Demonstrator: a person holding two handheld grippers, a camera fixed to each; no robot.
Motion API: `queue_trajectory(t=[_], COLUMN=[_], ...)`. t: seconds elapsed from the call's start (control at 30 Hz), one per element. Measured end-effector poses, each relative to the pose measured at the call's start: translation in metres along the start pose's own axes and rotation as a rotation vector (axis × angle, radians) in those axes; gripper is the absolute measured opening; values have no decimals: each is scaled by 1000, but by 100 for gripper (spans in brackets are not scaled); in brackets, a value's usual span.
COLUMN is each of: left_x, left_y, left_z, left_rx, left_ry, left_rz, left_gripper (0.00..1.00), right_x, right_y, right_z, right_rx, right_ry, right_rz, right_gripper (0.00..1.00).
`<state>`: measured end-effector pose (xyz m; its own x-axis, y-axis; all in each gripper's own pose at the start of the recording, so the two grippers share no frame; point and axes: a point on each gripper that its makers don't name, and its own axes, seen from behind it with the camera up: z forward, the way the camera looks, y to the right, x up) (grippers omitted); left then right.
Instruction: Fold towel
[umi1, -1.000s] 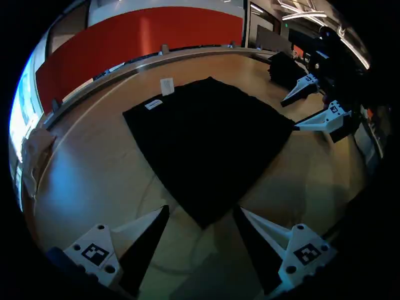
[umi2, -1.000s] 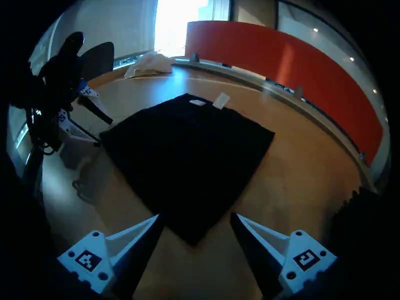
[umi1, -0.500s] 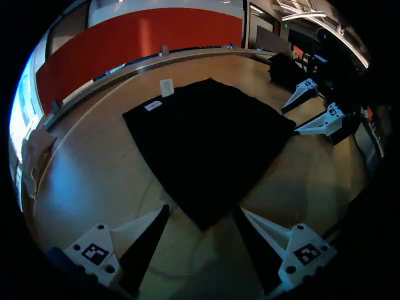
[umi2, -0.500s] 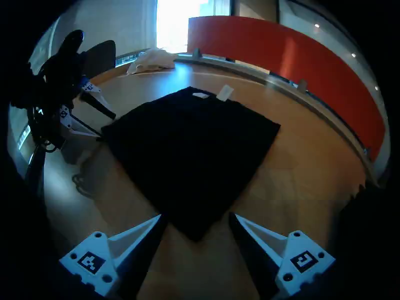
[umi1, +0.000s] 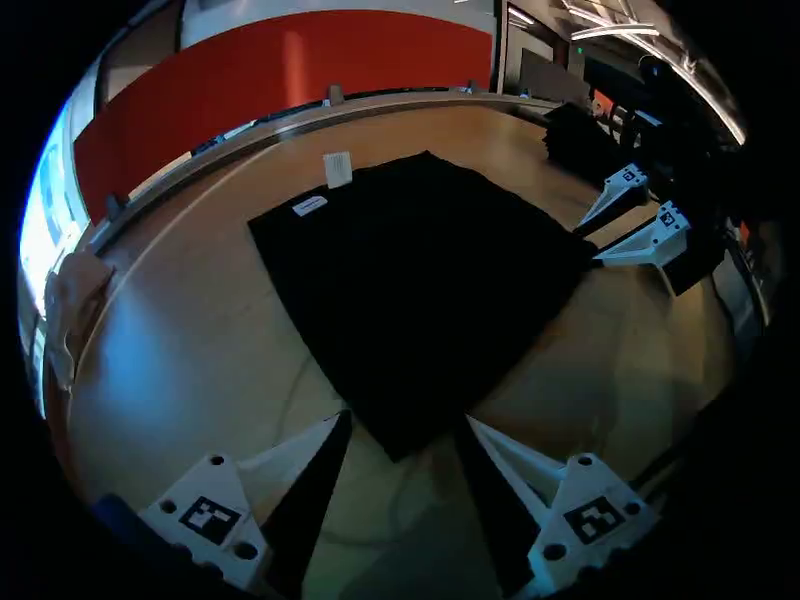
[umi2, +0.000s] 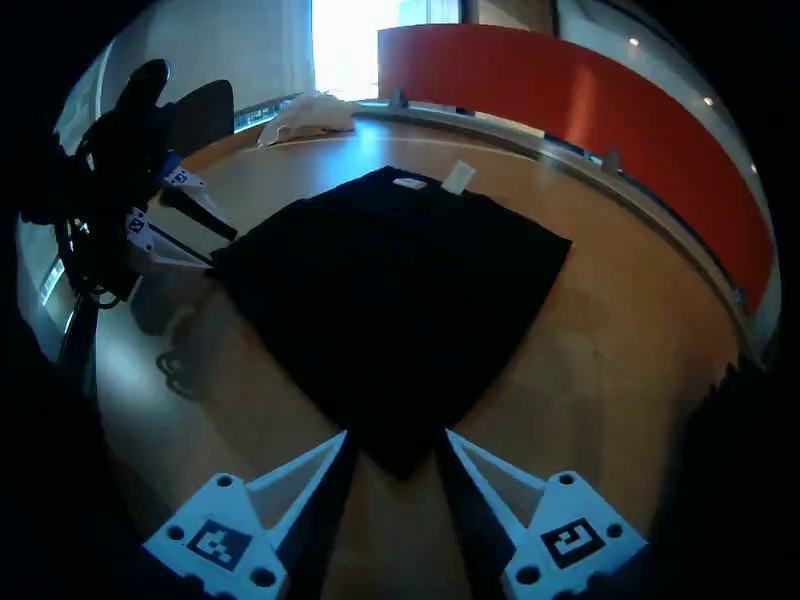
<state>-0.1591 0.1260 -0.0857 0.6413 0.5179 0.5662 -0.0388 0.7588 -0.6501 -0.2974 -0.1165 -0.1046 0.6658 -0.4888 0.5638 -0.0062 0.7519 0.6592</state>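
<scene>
The left gripper (umi1: 403, 416) sat open, its fingers straddling the near corner of the black towel (umi1: 420, 270) on the table (umi1: 190, 330).

White tag (umi1: 338, 168) on towel (umi1: 420, 290): print too small, illegible.

Wooden table (umi1: 200, 330) carries a flat black towel (umi1: 420, 270), pale cloth (umi2: 305, 113) beyond

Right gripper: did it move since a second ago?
Yes. On the right gripper, both fingers have drawn inward toward the near corner of the black towel, which lies flat on the wooden table.
</scene>
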Motion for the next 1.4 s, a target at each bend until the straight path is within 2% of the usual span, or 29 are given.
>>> queue_trajectory(t=[0.07,0.13,0.27,0.33,0.5,0.8,1.07,1.4], left_x=[0,0,0,1,1,6,29,58], left_y=[-1,0,-1,-1,0,6,7,9], left_z=[0,-1,-1,0,-1,-8,-25,-55], left_rx=[5,9,18,26,36,19,26,21], left_ry=[-4,-7,-15,-19,-24,-25,13,38], left_rz=[-5,-9,-15,-19,-27,-73,-115,-138], left_gripper=[53,51,34,20,16,12,12,12], right_x=[0,-1,-1,-1,0,12,31,61], right_y=[0,0,-2,-3,-5,0,7,13], right_z=[0,-1,-1,-1,-2,-10,-26,-59], right_rx=[0,1,3,4,2,-13,-34,-50], right_ry=[-4,-8,-15,-18,-19,10,48,74], right_rz=[0,-2,-7,-10,-9,3,-1,-6], right_gripper=[39,31,22,19,17,17,16,17])
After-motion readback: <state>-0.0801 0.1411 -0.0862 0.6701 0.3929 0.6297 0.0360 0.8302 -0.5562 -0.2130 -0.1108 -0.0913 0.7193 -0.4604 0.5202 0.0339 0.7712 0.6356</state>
